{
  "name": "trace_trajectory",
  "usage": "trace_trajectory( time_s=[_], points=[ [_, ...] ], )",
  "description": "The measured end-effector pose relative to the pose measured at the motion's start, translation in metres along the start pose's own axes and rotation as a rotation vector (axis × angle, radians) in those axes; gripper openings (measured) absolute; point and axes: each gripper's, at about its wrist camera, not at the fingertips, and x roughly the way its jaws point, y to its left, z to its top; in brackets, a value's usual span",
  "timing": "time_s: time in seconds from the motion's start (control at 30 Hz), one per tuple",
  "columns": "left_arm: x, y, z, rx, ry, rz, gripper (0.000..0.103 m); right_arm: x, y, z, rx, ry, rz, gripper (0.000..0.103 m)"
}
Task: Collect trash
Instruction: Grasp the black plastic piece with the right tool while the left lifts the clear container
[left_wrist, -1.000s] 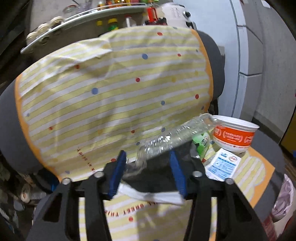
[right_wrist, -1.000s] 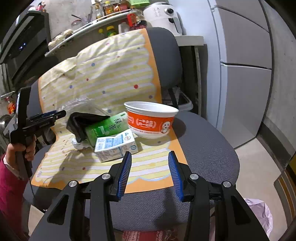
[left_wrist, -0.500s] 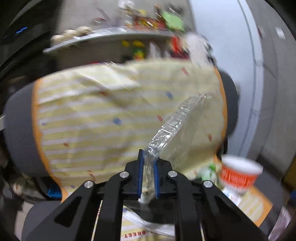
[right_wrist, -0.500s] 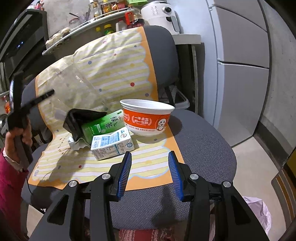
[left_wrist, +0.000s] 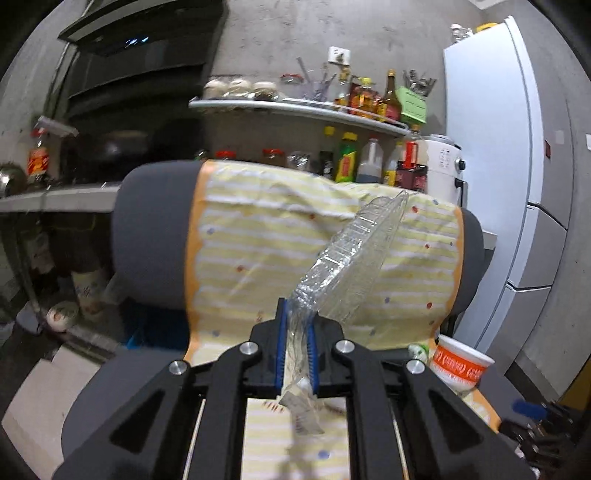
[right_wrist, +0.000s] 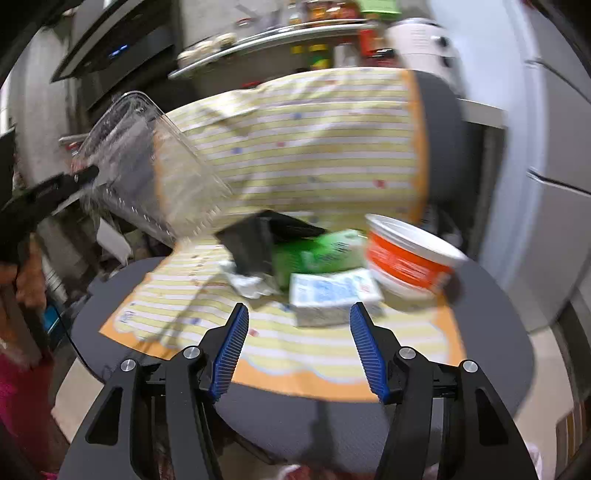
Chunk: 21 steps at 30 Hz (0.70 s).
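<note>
My left gripper (left_wrist: 295, 350) is shut on a clear plastic container (left_wrist: 351, 258) and holds it up in front of the chair back; it also shows at the left of the right wrist view (right_wrist: 147, 170). My right gripper (right_wrist: 299, 350) is open and empty above the chair's front edge. On the seat lie an orange noodle cup (right_wrist: 410, 262), a green carton (right_wrist: 317, 254), a white and blue carton (right_wrist: 332, 291), a black tray (right_wrist: 258, 243) and crumpled white paper (right_wrist: 247, 284).
The grey office chair (right_wrist: 491, 332) is draped with a yellow striped cloth (right_wrist: 314, 147). A shelf of bottles (left_wrist: 351, 107) and a white fridge (left_wrist: 491, 147) stand behind. A plastic bag (right_wrist: 535, 454) lies on the floor at lower right.
My left gripper closed on the clear container and lifted it off the seat, up and to the left. My right gripper has moved closer to the trash on the seat.
</note>
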Motion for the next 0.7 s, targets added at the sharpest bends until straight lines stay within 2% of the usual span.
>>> trace_trajectory(
  time_s=[0.13,0.33,0.37,0.47,0.6,0.7],
  points=[
    [0.002,0.021,-0.016,-0.060,0.044,0.023,0.008,0.039,0.017,0.024,-0.067,0.008,0.065,0.059],
    [0.021,0.046,-0.025,-0.132,0.080,0.052,0.008,0.095,0.027,0.057,-0.137,0.014,0.099,0.061],
    [0.025,0.050,-0.024,-0.144,0.081,0.060,0.008,0.102,0.028,0.063,-0.151,0.009,0.095,0.069],
    [0.032,0.058,-0.022,-0.161,0.079,0.071,0.008,0.123,0.031,0.080,-0.193,-0.007,0.113,0.082],
    [0.042,0.064,-0.018,-0.178,0.083,0.074,0.008,0.158,0.031,0.093,-0.245,0.045,0.116,0.083],
    [0.049,0.066,-0.022,-0.185,0.094,0.081,0.008,0.175,0.036,0.087,-0.319,0.102,0.113,0.080]
  ],
)
